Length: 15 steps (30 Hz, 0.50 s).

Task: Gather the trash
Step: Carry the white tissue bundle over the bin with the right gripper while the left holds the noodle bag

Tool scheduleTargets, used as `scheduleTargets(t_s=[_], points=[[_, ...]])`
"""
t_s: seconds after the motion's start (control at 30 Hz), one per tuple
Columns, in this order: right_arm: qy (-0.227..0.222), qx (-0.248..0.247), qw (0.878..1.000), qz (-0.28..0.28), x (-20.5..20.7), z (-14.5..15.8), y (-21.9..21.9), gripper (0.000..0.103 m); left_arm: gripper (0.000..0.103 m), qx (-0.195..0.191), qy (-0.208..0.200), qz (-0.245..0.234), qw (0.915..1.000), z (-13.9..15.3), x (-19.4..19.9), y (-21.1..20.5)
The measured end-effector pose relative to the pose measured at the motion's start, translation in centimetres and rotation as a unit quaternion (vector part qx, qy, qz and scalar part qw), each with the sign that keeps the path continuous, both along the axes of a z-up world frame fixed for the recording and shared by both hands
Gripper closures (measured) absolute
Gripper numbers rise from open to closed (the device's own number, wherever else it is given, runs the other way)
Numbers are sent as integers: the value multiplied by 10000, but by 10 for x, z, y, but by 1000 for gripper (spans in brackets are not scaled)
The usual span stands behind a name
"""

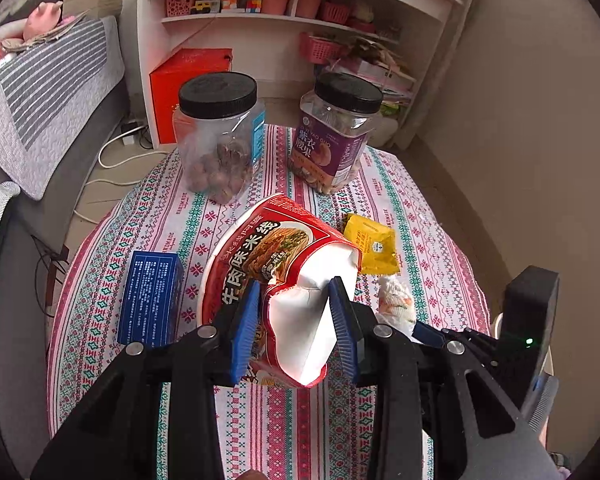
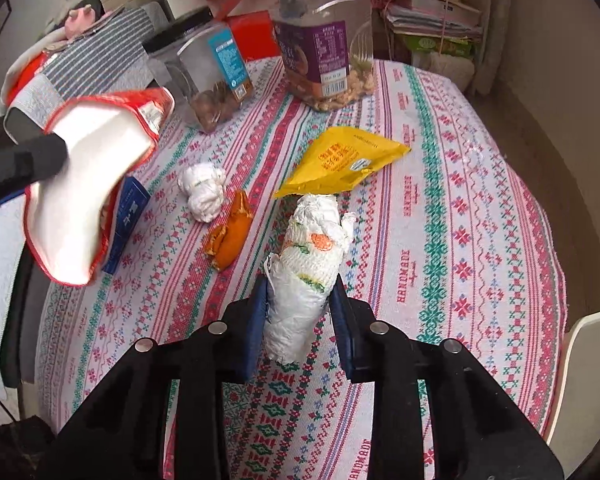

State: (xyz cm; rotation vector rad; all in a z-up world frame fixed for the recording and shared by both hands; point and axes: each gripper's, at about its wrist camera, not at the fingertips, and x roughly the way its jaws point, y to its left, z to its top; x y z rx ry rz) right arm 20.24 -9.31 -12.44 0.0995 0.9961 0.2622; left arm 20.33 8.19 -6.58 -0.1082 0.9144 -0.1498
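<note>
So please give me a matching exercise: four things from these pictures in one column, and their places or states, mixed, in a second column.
1. noodle bowl
2. rolled tissue
3. orange peel
4. purple jar

a. lying loose on the tablecloth
b. held in the right claw
c. standing upright, black lid on
d. held in the left claw

Pairs: 1-d, 2-b, 3-a, 4-c

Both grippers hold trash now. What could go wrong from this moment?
The left gripper pinches only the torn rim of the noodle bowl, so it may rip or slip. The crumpled paper towel in the right gripper is soft and could slide out above the orange peel.
</note>
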Motion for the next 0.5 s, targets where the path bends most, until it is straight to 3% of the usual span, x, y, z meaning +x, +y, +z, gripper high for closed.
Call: scheduleTargets(t_s=[0.23,0.5], points=[[-515,55,9985,-169,-13,38,-26,74,67,-50,-92,-34,9999,9,-12,-12],[-705,-53,9967,-405,-26,49,-56,74,67,-167,-124,-152,9997,14,-22,-33]])
